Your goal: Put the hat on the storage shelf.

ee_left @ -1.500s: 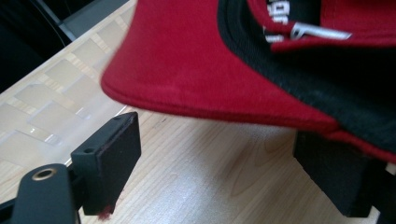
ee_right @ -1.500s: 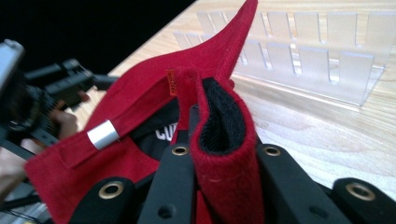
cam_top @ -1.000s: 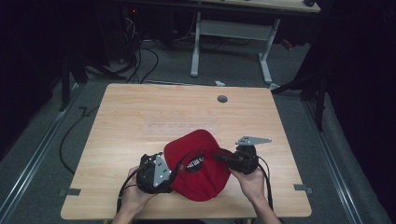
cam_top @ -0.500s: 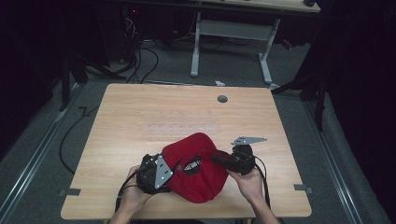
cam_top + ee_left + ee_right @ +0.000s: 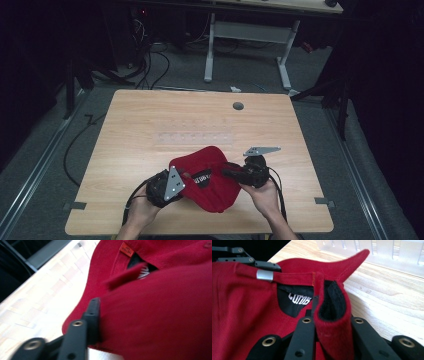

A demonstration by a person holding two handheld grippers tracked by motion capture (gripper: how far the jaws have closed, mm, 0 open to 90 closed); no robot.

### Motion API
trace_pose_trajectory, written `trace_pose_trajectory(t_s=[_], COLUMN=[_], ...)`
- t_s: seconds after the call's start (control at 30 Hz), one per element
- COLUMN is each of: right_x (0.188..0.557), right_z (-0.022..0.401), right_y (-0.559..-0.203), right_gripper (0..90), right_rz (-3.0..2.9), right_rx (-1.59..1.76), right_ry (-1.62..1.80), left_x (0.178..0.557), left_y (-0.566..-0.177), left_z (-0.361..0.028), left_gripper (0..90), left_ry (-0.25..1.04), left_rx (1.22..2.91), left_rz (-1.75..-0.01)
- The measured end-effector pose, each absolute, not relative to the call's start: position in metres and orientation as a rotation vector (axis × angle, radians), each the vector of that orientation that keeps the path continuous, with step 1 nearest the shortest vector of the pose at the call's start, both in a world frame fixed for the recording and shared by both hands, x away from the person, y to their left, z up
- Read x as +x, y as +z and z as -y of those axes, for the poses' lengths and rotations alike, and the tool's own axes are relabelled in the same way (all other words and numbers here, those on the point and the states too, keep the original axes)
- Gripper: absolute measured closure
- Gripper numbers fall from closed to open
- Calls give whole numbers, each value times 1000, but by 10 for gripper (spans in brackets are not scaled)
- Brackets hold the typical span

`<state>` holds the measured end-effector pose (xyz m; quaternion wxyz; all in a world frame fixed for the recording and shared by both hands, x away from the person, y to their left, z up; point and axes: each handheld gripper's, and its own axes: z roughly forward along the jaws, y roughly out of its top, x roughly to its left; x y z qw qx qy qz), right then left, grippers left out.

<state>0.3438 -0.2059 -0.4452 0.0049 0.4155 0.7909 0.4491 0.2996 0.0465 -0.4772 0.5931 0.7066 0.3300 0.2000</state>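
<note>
My red cap (image 5: 212, 177) lies on the near part of the wooden table (image 5: 150, 125), between my two hands. My right gripper (image 5: 231, 174) is clenched on a folded bit of the cap's edge, the fold standing up between its two jaws with the black lining showing inside. My left gripper (image 5: 186, 178) has just been closing on the cap's other side, with red cloth between its jaws; one jaw lies flat against the cloth, but I cannot tell whether both press on it.
</note>
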Motion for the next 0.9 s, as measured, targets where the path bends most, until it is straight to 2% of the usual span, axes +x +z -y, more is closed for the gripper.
trace_pose_trajectory(t_s=[0.1,0.27,0.6,0.9], right_x=[344,344,344,340], right_z=[206,206,220,243], right_y=[-445,-445,-431,-417], right_gripper=[810,794,553,464], right_rz=[-2482,-2478,-2287,-2105], right_rx=[1292,1274,1274,1258], right_ry=[1419,1442,1563,1660], left_x=[300,299,300,306], left_y=[-474,-468,-458,-449], left_z=[-49,-51,-54,-65], left_gripper=[745,767,822,837], left_ry=[426,423,401,363], left_rx=[1643,1654,1662,1593], left_rz=[-773,-756,-768,-827])
